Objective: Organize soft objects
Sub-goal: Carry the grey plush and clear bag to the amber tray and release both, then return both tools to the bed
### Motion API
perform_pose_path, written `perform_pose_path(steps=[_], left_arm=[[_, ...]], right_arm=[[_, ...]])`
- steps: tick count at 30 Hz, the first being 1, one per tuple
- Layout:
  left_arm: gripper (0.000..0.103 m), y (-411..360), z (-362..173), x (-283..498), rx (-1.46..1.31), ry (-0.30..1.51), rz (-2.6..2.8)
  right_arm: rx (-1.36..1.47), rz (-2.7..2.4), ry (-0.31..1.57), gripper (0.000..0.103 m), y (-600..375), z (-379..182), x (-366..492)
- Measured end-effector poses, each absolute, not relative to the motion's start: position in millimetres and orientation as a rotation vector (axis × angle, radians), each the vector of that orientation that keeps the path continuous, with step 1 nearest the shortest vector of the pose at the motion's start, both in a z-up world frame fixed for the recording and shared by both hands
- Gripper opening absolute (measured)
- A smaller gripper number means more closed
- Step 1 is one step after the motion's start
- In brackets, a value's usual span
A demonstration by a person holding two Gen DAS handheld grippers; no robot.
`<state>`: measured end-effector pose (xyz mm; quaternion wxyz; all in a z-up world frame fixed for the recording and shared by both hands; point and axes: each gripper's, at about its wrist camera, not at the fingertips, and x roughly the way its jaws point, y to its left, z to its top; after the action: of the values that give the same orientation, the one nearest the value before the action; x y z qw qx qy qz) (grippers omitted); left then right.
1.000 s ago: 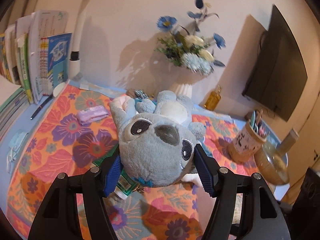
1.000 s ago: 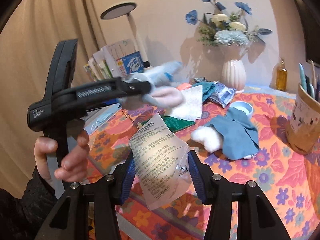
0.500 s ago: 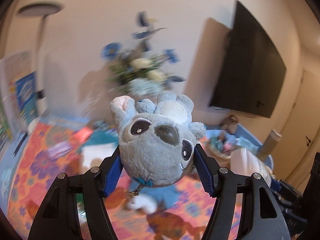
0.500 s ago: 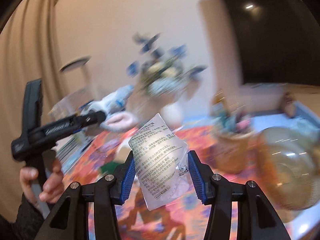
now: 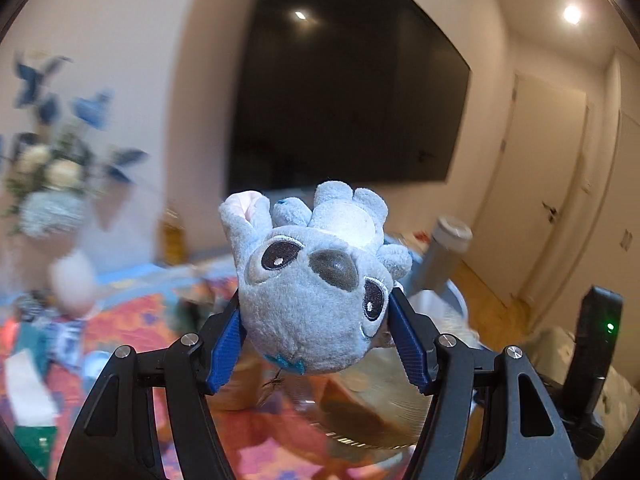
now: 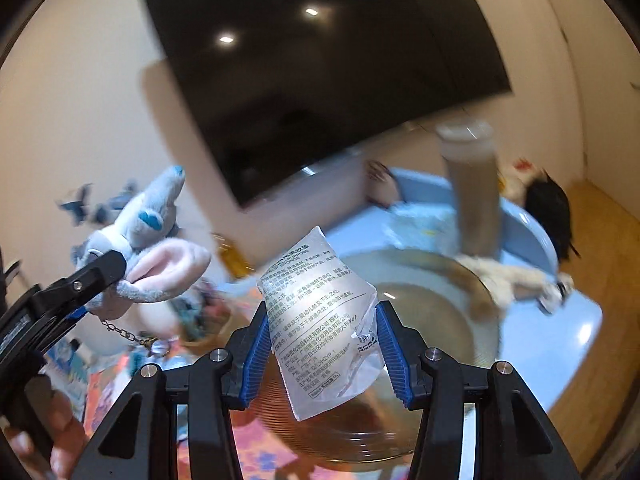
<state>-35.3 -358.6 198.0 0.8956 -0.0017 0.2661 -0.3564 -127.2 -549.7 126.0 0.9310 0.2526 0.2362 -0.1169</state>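
Left tool [image 5: 316,332]: clamped on the grey plush toy [image 5: 316,280], its blue pads [image 5: 226,344] pressed into both sides of the toy's head.
Grey plush toy: held in the air above the desk, face toward the camera, pink-lined ear [image 5: 248,208] up at the left; in the right wrist view it hung at the left [image 6: 148,248], a small chain [image 6: 128,334] dangling under it.
Right tool [image 6: 322,344]: pinched a clear printed plastic packet [image 6: 324,332] between its blue pads, the packet tilted.
Packet's place: held above the glass bowl [image 6: 460,312].
Glass bowl: sat on the desk beside a blue basin [image 6: 532,232].
Desk [image 5: 132,320]: covered with a floral orange cloth, blurred items on it at the left.
Background: dark wall-mounted TV [image 5: 344,92]; blurred blue and white flowers in a vase [image 5: 52,168] at the left.
Person: a hand [image 6: 48,436] gripped the left tool's handle at the lower left of the right wrist view.
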Motion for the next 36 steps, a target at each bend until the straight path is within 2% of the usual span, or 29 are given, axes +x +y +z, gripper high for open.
perform_pose_path(steps=[6,8,10,15,21,31,33,36], left_arm=[[0.067,-404.6,162.0,-26.3,0.049,0.633,-0.803],[0.072,-408.6,156.4,-22.9,0.043,0.646,-0.812],[0.085,-407.9,155.9,-20.2,0.021,0.647,-0.813],[0.085,-390.8,165.0,-26.1,0.018,0.626,-0.806],[0.085,-340.4,187.1,-43.3,-0.01,0.562,-0.76],[0.085,-214.5,223.0,-79.9,-0.035,0.443,-0.578],[0.086,-184.4,222.9,-85.7,-0.055,0.439,-0.542],[0.089,-145.8,216.7,-92.0,-0.068,0.429,-0.469]], right_arm=[[0.573,-0.304,0.572,0.051,-576.1,95.3,-120.8],[0.545,-0.326,0.588,0.052,-578.5,94.7,-119.9],[0.529,-0.348,0.602,0.064,-578.5,95.1,-119.0],[0.525,-0.35,0.584,0.065,-576.1,100.4,-126.8],[0.507,-0.292,0.549,0.065,-556.3,115.3,-128.8],[0.355,-0.109,0.524,0.067,-446.2,159.0,-124.6],[0.312,-0.066,0.509,0.078,-418.4,166.1,-126.8],[0.246,0.008,0.488,0.083,-374.2,171.0,-128.4]])
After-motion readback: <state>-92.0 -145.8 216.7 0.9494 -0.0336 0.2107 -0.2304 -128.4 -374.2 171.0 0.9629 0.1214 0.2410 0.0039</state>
